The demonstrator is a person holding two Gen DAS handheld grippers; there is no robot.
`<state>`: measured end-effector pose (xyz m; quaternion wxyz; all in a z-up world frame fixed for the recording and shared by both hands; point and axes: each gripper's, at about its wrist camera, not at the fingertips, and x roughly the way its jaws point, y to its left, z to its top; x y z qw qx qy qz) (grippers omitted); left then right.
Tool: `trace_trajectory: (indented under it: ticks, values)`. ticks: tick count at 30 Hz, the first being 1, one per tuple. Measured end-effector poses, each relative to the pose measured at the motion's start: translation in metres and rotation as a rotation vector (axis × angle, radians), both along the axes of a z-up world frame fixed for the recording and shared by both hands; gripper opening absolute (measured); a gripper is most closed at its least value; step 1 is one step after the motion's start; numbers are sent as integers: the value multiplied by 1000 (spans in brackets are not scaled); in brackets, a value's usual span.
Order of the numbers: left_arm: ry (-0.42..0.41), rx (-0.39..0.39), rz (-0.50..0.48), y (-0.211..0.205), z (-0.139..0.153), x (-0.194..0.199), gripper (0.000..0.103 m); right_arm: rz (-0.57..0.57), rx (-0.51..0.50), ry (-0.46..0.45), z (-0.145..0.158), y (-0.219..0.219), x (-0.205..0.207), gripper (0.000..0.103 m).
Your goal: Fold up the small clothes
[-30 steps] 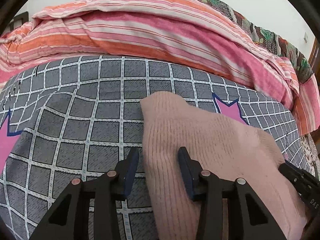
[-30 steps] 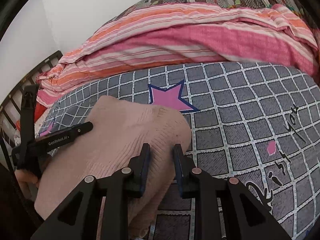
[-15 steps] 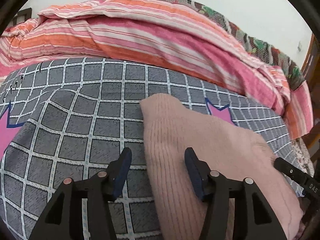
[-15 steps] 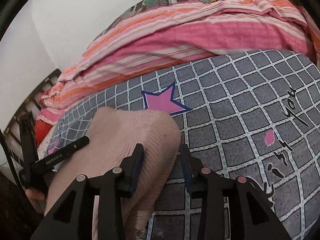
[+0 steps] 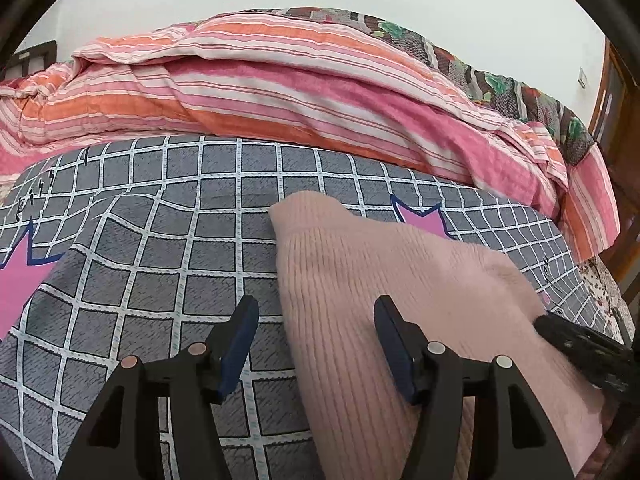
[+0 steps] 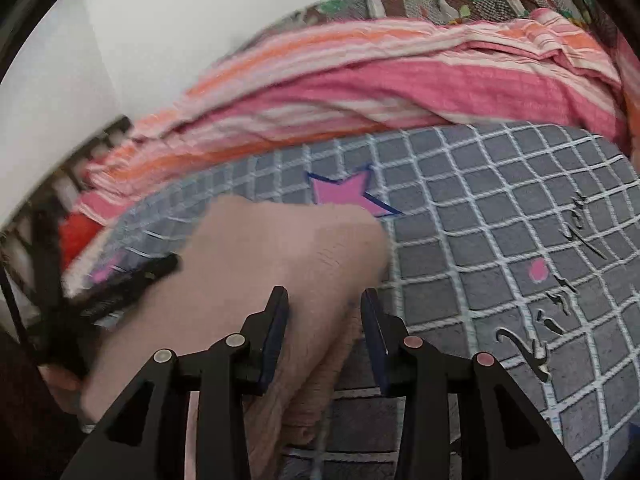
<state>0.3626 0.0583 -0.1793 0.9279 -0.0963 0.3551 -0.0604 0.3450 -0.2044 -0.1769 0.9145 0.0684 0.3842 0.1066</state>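
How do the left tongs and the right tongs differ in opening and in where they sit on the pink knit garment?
The left tongs gape wider than the right tongs. The left tongs straddle the left edge of the pink knit garment, one finger over the gray checked bedsheet; the right tongs bracket its right edge. The left view is sharp, the right blurred. Both are open, gripping nothing.

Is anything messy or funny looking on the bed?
Nothing much. The pink knit garment lies folded on the grey checked bedspread. Only the striped quilt behind is bunched up.
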Motion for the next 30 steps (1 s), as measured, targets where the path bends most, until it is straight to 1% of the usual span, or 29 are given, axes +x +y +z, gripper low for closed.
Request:
trace_trajectory:
  ticks: [1,4,7,10,12,15,17,19,21,25,30]
  values:
    - [-2,2,-4,-1,0,-1,59,-21,-17,21,-5,-2,4,38]
    - [-14,15,-13,-4,1,-6,59,-26,25,37,-9,-9,7,38]
    - [-23,26,-20,-7,2,-10,59,-32,-24,8,-7,-3,2,38]
    - [-32,20,-30,-8,4,-17,59,-43,-63,-16,-7,1,-1,38]
    - [-39,22,-40,-10,5,-24,59,-50,-68,-16,-8,1,-1,38]
    - [-60,30,-75,-13,6,-38,59,-70,-55,7,-6,-1,-2,38]
    - [-75,35,-83,-14,6,-49,59,-71,-78,-4,-2,2,-8,38]
    - [-75,5,-91,-13,6,-56,59,-79,-112,-19,3,6,-17,38]
    - [-81,-25,-90,-10,3,-64,60,-86,-107,-23,7,7,-27,38]
    - [-94,-40,-91,-7,-1,-78,61,-88,-106,-29,19,9,-51,38]
    - [-81,-124,-80,2,-4,-102,63,-74,-111,-23,34,10,-78,38]
